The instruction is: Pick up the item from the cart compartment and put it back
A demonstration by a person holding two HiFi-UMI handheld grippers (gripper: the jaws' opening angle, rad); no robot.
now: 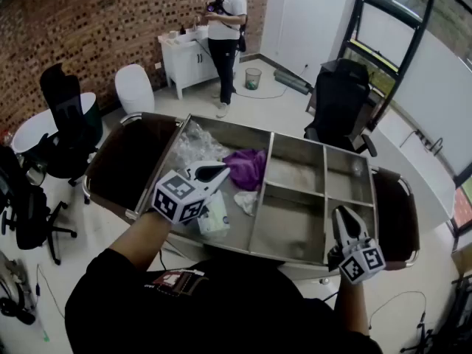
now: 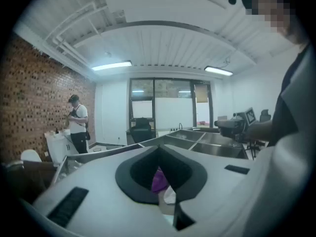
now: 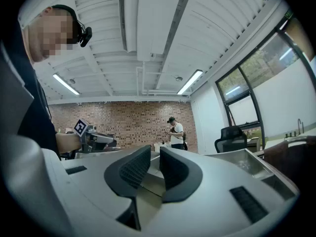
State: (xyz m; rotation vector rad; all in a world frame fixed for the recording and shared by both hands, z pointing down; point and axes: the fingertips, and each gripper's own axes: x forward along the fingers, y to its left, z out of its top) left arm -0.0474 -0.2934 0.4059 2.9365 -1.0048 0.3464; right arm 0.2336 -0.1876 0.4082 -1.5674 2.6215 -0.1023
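Left gripper (image 1: 221,172) hung with jaws closed and empty just beside the purple cloth (image 1: 247,167), which lay in the large left compartment of the steel cart (image 1: 298,190); right gripper (image 1: 343,215) sat over the cart's near right edge, jaws parted on nothing.

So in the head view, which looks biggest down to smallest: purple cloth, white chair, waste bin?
Largest: the white chair and the purple cloth look about alike. The chair stands farther off, so I won't rank them.
Smallest: the waste bin.
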